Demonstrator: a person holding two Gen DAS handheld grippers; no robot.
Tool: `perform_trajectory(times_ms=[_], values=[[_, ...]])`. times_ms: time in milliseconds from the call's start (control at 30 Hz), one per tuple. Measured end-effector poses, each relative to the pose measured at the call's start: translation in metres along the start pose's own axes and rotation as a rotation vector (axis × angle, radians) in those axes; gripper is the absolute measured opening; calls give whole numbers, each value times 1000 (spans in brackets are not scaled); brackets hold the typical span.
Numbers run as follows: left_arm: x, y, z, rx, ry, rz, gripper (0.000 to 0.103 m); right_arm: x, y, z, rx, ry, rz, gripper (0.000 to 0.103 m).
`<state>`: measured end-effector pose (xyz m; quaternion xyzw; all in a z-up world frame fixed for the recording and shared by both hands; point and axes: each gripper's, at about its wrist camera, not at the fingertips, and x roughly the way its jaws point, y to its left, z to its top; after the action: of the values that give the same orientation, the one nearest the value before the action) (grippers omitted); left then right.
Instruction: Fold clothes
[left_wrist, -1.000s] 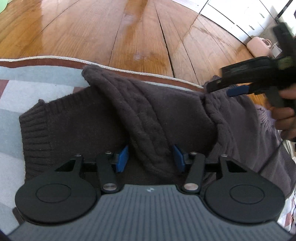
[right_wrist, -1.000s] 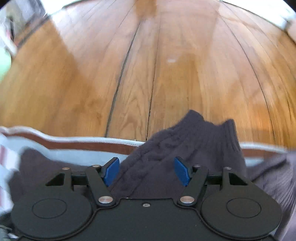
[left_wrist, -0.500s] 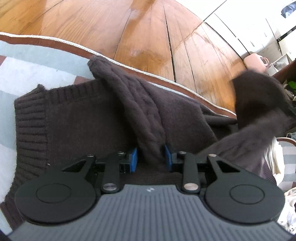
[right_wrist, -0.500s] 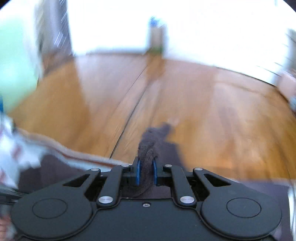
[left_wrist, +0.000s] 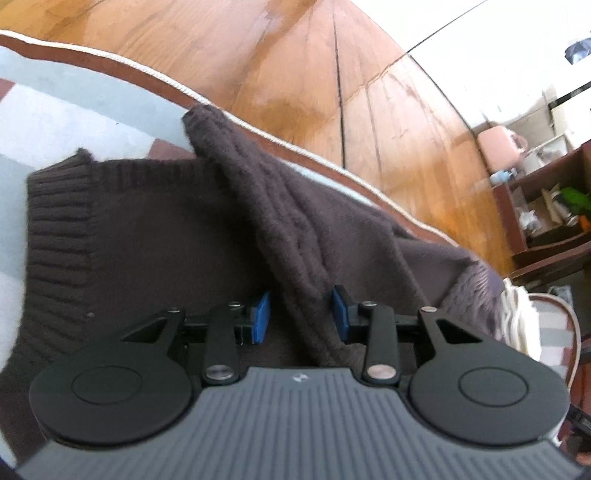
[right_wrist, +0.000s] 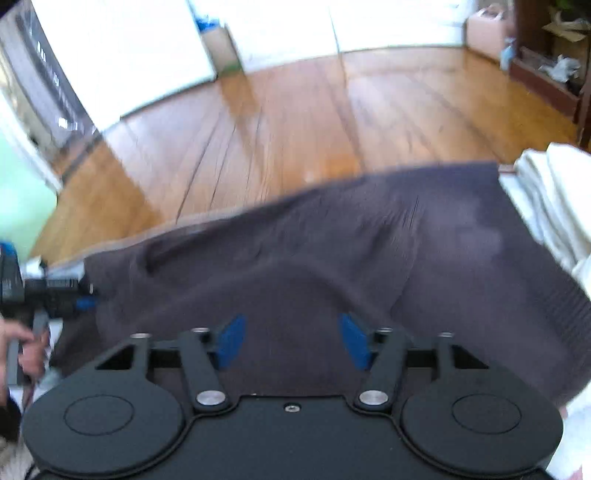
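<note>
Sweater (left_wrist: 155, 236) hem lies flat (sleeve (left_wrist: 280, 206) crosses it) beside rug edge (left_wrist: 155, 74).

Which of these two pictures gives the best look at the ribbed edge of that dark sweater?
The left wrist view: the ribbed edge of the sweater is sharp and close there. The right wrist view shows the sweater blurred, with faint ribbing at its right side.

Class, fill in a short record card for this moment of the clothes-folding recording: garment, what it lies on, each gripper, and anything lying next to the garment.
garment: dark brown knitted sweater, one cable-knit sleeve folded across its body
surface: pale blue rug on a wooden floor
left gripper: jaws opening, sleeve between them
right gripper: jaws opening above the sweater, nothing pinched
neighbour: cream cloth at the sweater's right edge
</note>
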<state>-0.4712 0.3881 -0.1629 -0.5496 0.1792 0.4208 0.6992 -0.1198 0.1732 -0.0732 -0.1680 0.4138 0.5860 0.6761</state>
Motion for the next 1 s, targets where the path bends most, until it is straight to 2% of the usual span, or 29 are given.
perform_trajectory(times_ms=[67,133,200,267,333,367,467,533,600,633,667,700,767,833,867,900,1000], values=[[4,-4,1,9,4,-18,55,11,-6,2,-10,0,-25,68],[9,-13,0,50,-17,-15,56,40,-14,-5,-1,46,-44,68],[13,-24,-2,106,-43,-29,66,64,-29,-16,39,90,-28,65],[20,-27,-2,101,-56,-64,70,65,-25,-26,17,73,5,58],[26,-27,-2,82,-69,-101,70,62,-16,-32,-27,17,-6,58],[28,-25,-2,66,-77,-120,66,60,-14,-33,-36,-8,-16,58],[28,-21,1,23,-82,-232,9,73,-28,-24,-23,-3,-58,58],[25,-18,6,-8,-94,-301,8,85,-37,-20,-41,21,-83,59],[18,-17,13,-41,-125,-351,7,97,-43,-23,-46,91,-52,59],[14,-17,15,-52,-148,-369,7,100,-41,-26,-68,120,-27,49],[10,-16,17,-58,-180,-384,7,98,-36,-27,-105,119,-18,19],[4,-14,18,-67,-222,-397,7,90,-30,-27,-121,83,-17,14],[-6,-5,16,-130,-348,-416,7,63,-19,-23,-113,-36,7,12],[-7,8,15,-234,-397,-371,9,38,-13,-14,-113,-134,23,11],[-1,16,13,-293,-381,-337,9,30,-11,-10,-124,-159,15,11],[8,23,11,-337,-339,-336,10,27,-11,-6,-140,-165,0,11],[35,33,4,-440,-174,-342,11,33,-26,-3,-134,-117,-78,11]])
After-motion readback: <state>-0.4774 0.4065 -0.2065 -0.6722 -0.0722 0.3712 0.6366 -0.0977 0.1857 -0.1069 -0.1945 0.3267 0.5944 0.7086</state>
